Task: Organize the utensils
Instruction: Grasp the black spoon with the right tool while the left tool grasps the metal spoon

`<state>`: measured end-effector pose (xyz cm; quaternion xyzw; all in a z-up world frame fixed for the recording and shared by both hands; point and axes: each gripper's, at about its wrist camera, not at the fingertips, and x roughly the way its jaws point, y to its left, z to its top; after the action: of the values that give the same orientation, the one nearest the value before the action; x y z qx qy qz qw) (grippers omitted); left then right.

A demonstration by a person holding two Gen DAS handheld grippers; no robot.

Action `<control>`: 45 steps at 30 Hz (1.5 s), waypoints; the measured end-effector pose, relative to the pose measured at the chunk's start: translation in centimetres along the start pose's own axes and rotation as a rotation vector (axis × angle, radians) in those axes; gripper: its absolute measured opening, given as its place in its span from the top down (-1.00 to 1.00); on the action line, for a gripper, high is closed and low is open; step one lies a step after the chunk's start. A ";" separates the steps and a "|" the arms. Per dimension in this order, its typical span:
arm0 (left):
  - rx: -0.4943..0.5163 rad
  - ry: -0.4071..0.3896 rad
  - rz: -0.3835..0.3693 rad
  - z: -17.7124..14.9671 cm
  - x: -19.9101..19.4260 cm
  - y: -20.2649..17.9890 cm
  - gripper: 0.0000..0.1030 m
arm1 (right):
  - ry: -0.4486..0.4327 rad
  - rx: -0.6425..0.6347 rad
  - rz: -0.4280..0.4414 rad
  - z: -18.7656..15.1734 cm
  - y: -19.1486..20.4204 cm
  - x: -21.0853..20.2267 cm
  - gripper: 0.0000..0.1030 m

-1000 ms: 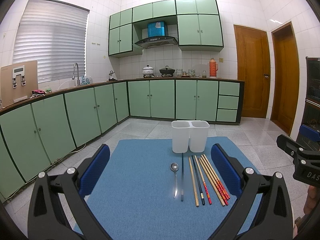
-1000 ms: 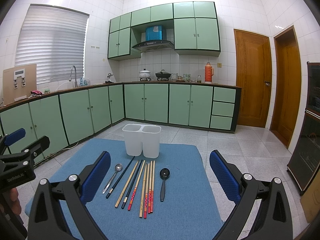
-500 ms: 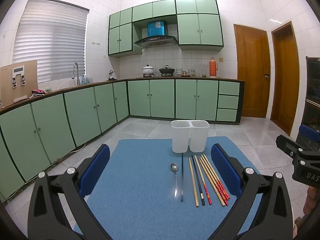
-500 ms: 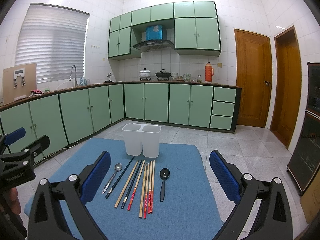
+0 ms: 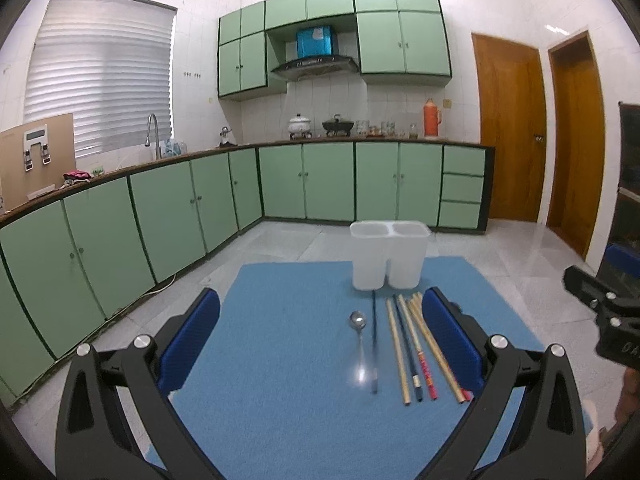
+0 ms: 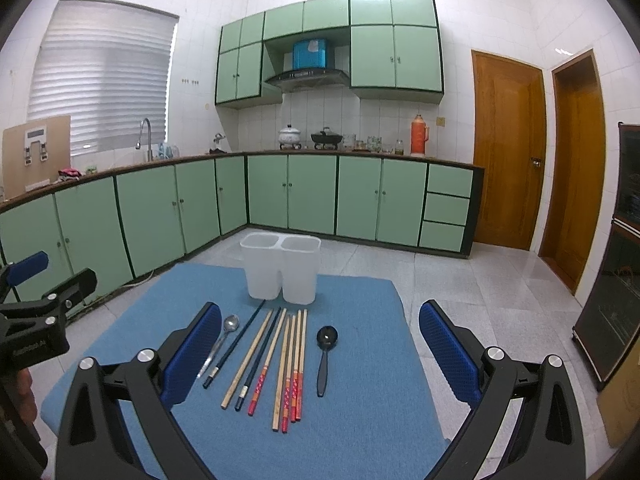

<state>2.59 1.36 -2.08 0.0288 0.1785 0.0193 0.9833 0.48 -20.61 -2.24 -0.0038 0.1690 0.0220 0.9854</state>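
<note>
Two grippers, our left gripper [image 5: 320,332] and right gripper [image 6: 320,340], hover spread wide, gripping nothing. Ahead between the right one's fingers lie the chopsticks [image 6: 280,356] and black spoon [image 6: 325,350]; beyond stands the white holder [image 6: 280,274].

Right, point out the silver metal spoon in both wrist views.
Left wrist view: silver spoon lies centre, leftmost utensil in the row, just left of a dark chopstick.
Right wrist view: silver spoon lies left of centre, beside the left blue pad.
Shared landmark: the white two-compartment holder stands beyond the row.
</note>
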 end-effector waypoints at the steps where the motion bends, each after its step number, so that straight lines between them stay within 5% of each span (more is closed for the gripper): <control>1: 0.000 0.015 0.004 -0.1 0.6 0.1 -0.90 | 0.012 -0.001 -0.003 -0.1 -0.2 0.5 -0.88; 9: 0.008 0.195 0.004 -0.6 8.4 0.9 -0.90 | 0.138 -0.004 -0.005 -0.8 -1.4 6.6 -0.73; 17: 0.029 0.385 -0.037 -0.9 18.9 -0.5 -0.88 | 0.360 0.060 0.048 -1.2 -3.1 16.5 -0.22; 21: 0.048 0.481 -0.063 -1.7 23.5 -1.6 -0.57 | 0.473 0.115 0.075 -2.2 -4.0 21.4 -0.14; 24: 0.038 0.542 -0.087 -2.3 26.1 -2.0 -0.55 | 0.523 0.124 0.091 -2.6 -3.9 23.8 -0.14; 45: 0.046 0.660 -0.081 -5.1 31.7 -3.1 -0.55 | 0.708 0.152 0.082 -5.7 -3.2 31.0 0.06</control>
<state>30.52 0.01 -18.16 0.0362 0.4886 -0.0154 0.8716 27.90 -22.57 -17.93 0.0688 0.5010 0.0461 0.8614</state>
